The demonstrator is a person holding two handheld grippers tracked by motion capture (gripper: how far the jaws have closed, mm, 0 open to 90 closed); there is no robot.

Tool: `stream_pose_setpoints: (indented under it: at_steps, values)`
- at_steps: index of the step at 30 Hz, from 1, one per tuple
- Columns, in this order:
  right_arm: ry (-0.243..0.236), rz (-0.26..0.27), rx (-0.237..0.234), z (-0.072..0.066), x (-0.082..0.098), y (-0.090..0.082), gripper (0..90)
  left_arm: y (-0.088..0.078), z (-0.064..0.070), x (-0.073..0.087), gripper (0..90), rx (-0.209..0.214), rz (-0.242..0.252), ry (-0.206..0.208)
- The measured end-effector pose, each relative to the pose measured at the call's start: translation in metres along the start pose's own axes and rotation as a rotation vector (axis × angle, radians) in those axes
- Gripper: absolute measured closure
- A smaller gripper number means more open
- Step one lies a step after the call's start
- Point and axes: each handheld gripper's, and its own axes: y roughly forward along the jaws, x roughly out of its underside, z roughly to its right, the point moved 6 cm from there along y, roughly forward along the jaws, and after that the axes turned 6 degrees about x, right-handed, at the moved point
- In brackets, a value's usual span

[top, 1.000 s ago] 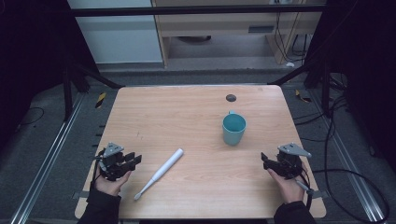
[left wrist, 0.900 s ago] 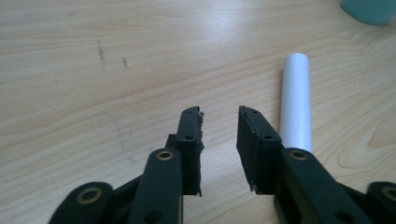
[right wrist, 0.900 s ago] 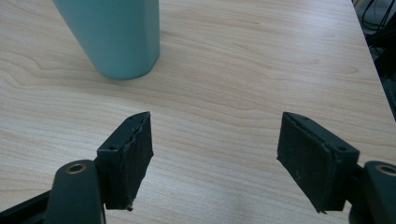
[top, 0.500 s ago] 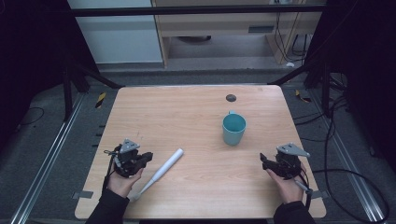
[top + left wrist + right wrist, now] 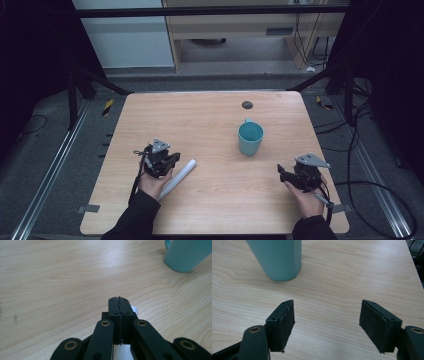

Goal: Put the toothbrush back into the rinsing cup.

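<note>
Wooden table (image 5: 210, 120), left gripper (image 5: 119, 305) pressed together above white tube (image 5: 179, 177), right gripper (image 5: 327, 325) spread, empty.

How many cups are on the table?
1. The teal cup stands upright on the wooden table, right of the middle, between the two grippers. Nothing on the table looks big enough to hide another.

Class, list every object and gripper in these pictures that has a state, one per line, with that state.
Left gripper: shut, empty, above the tube.
Right gripper: open, empty.
Mug: upright, empty as far as visible.
White tube: lying flat on the table.
</note>
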Motion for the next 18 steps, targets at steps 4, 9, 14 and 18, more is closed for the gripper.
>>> stream_pose_setpoints:
  at_steps: [4,9,14,18]
  values:
    - [-0.004,0.001,0.000,0.000,0.000,0.000,28.2,0.009,0.002,0.001,89.9,0.004,-0.017,-0.004]
    - [-0.007,-0.004,0.002,-0.001,0.000,0.001,28.2,0.024,0.003,0.002,90.0,0.004,-0.043,-0.019]
    - [-0.007,-0.003,0.001,0.000,0.000,0.001,28.1,0.030,0.005,0.005,90.0,0.006,-0.068,-0.019]
    - [-0.008,-0.001,0.002,0.000,0.000,0.001,28.1,0.023,0.008,0.003,90.0,0.024,-0.056,-0.006]
